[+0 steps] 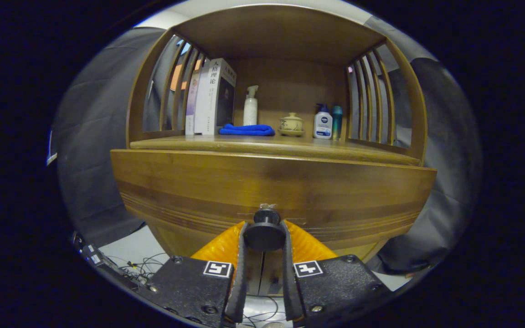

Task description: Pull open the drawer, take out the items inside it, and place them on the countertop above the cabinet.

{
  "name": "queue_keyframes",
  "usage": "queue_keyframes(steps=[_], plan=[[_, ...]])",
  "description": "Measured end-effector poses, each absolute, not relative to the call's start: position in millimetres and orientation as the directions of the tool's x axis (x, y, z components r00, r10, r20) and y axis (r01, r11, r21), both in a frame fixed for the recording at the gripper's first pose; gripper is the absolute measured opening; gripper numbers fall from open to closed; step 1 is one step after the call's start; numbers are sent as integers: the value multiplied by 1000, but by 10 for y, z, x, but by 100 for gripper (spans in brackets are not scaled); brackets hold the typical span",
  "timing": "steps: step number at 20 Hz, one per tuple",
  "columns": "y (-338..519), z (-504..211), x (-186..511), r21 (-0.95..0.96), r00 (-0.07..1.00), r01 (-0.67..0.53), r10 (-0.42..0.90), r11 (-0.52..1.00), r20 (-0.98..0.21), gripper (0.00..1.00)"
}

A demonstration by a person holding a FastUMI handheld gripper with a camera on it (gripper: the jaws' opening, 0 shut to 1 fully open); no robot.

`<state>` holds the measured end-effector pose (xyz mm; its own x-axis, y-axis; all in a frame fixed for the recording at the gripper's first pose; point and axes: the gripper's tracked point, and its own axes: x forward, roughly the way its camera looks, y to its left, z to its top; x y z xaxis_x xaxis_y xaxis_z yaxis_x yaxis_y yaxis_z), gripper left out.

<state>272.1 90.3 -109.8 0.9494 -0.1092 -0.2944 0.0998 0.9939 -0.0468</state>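
A wooden cabinet's drawer front (271, 187) fills the space just ahead of me. A round dark knob (265, 232) sticks out of its lower middle. My gripper (265, 234) is shut on that knob, with one finger pressing on each side of it. The drawer's inside is hidden behind the front panel. Above the drawer runs the wooden countertop (262, 145), set inside a shelf with slatted sides.
On the countertop stand upright books (212, 98), a folded blue cloth (247, 130), a white pump bottle (250, 107), a small lidded ceramic pot (291, 124), a white lotion bottle (322, 122) and a teal bottle (337, 119). Cables (148, 264) lie on the floor at lower left.
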Motion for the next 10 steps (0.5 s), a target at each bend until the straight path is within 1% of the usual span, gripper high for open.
queue_keyframes(steps=[10], plan=[[1096,-1160,1899,7,945,65,-59,998,-322,37]])
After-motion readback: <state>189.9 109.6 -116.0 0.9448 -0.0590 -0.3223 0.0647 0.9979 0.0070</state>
